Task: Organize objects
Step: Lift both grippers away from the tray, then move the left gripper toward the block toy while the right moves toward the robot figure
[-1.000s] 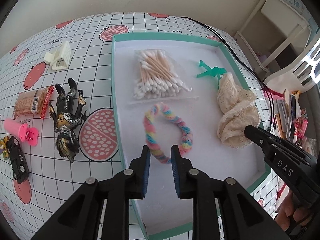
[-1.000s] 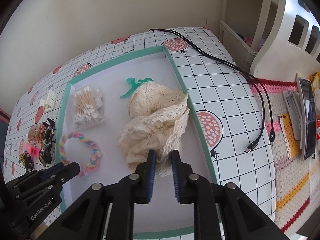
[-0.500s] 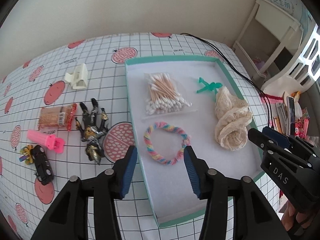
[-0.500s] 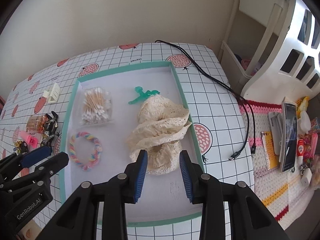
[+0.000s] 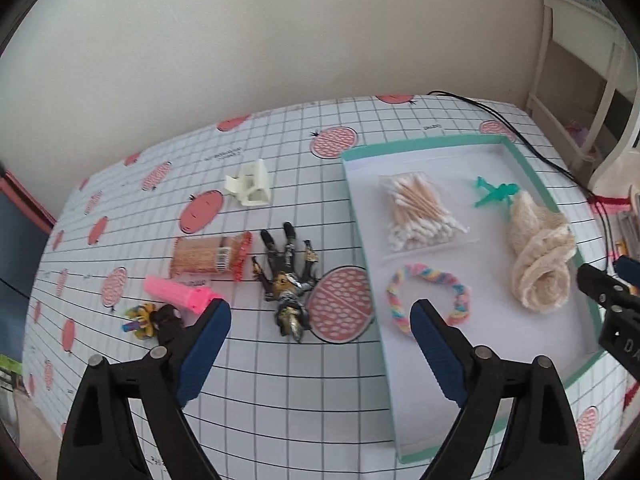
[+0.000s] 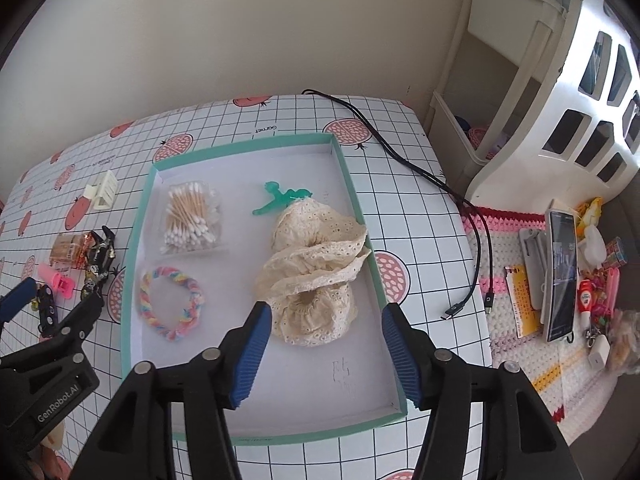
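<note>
Both our tongs have spread wide and drawn back: left tongs (image 5: 320,320) gape empty over the surface (image 5: 280,400), right tongs (image 6: 326,320) empty above the tray (image 6: 136,240). Inside it: scrunchie (image 6: 172,304), lace cloth (image 6: 316,264), swabs (image 6: 188,222), green clip (image 6: 280,198).

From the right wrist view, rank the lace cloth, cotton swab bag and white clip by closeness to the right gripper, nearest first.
1. Lace cloth: in the tray, just ahead of the open right gripper.
2. Cotton swab bag: tray's far left part.
3. White clip: outside the tray, on the table, far left.
</note>
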`<state>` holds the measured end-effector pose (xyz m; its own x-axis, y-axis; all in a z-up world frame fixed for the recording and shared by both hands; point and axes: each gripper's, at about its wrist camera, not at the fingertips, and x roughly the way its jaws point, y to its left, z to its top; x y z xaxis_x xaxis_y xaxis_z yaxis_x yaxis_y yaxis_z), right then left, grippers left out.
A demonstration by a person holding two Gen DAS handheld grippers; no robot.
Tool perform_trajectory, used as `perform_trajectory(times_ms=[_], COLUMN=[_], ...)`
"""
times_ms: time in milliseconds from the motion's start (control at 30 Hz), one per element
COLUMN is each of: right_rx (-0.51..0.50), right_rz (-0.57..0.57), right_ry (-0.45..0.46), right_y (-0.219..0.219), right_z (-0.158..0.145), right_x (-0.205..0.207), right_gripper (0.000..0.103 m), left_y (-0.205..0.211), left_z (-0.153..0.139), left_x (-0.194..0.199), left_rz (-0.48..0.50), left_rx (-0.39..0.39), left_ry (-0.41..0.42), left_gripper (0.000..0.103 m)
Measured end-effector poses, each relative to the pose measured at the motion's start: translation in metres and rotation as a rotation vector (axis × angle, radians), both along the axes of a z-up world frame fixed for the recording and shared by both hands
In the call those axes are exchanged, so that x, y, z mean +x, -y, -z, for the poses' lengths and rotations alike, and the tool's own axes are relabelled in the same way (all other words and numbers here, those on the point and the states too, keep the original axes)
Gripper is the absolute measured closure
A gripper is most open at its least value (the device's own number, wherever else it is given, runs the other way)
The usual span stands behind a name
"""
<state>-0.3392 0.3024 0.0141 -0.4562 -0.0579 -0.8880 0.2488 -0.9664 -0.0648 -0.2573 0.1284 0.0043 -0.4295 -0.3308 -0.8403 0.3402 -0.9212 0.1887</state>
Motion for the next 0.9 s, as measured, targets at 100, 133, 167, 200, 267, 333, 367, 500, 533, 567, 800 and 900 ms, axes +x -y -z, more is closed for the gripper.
perform_trajectory(times_ms=[100, 133, 167, 200, 267, 333, 367, 500, 533, 567, 800, 900], right_rx=[0.011, 0.011, 0.008, 0.005, 0.004, 0.001, -0.002, -0.007, -0.008, -0.009, -0.01, -0.007], right_rz=[-0.001, -0.004, -0.003, -0.004, -0.006, -0.011, -0.013, -0.02, -0.023, -0.026, -0.025, -0.028], right_ry=[-0.003, -0.003, -0.002, -0.001, -0.002, -0.002, -0.001, -0.003, -0.005, -0.008, -0.015, -0.017], right_y=[-0.001, -0.001, -0.002, -0.002, -0.002, -0.002, -0.002, 0.0, 0.001, 0.001, 0.002, 0.002], right_z=[0.001, 0.001, 0.002, 0.002, 0.002, 0.003, 0.003, 0.004, 0.004, 0.003, 0.004, 0.003], right_x=[0.0, 0.0, -0.001, -0.001, -0.001, -0.001, -0.002, -0.001, -0.001, 0.0, -0.001, -0.001], right_gripper=[0.035, 0.034, 0.031, 0.029, 0.026, 0.021, 0.018, 0.006, 0.004, 0.002, 0.0, 0.0], left_y=[0.005, 0.006, 0.009, 0.012, 0.015, 0.017, 0.018, 0.02, 0.02, 0.021, 0.024, 0.026], left_z=[-0.001, -0.001, 0.0, 0.0, 0.003, 0.005, 0.005, 0.007, 0.007, 0.007, 0.006, 0.005], left_x=[0.004, 0.004, 0.004, 0.005, 0.005, 0.005, 0.005, 0.005, 0.005, 0.006, 0.007, 0.007], left_rz=[-0.033, -0.041, -0.054, -0.067, -0.08, -0.085, -0.088, -0.094, -0.096, -0.098, -0.106, -0.11], left_rx=[-0.033, -0.035, -0.032, -0.022, -0.009, -0.005, 0.0, 0.019, 0.024, 0.028, 0.044, 0.06], left_ry=[-0.007, -0.007, -0.007, -0.008, -0.004, 0.004, 0.004, 0.007, 0.007, 0.006, -0.005, -0.012], left_gripper=[0.011, 0.011, 0.011, 0.011, 0.011, 0.011, 0.011, 0.007, 0.006, 0.004, 0.001, 0.001])
